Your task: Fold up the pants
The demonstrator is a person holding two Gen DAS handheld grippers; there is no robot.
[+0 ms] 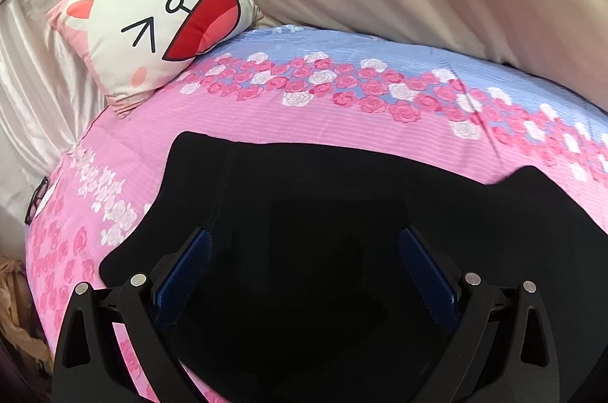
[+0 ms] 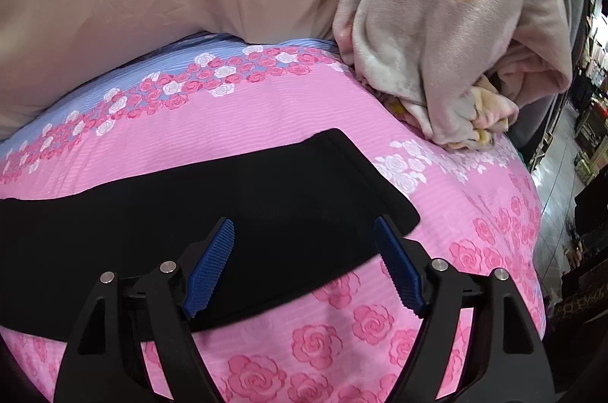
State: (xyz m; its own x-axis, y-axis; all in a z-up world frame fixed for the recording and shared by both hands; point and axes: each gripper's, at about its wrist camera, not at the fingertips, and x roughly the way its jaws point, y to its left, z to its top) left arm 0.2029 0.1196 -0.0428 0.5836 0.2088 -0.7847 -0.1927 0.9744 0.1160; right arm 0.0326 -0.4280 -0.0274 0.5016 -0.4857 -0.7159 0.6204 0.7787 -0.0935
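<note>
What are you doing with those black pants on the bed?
A person is folding the black pants on the flowery pink bedspread, using two hand-held grippers. Both the left gripper and the right gripper are open above the pants, gripping nothing. A cat-face pillow sits at one end, a crumpled blanket at the other.

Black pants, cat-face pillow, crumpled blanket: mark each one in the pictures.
Black pants (image 2: 190, 209), right wrist view, flat middle of the fabric.
Cat-face pillow (image 1: 152, 11), left wrist view, the printed white face.
Crumpled blanket (image 2: 448, 34), right wrist view, the grey plush fold under the orange patch.
</note>
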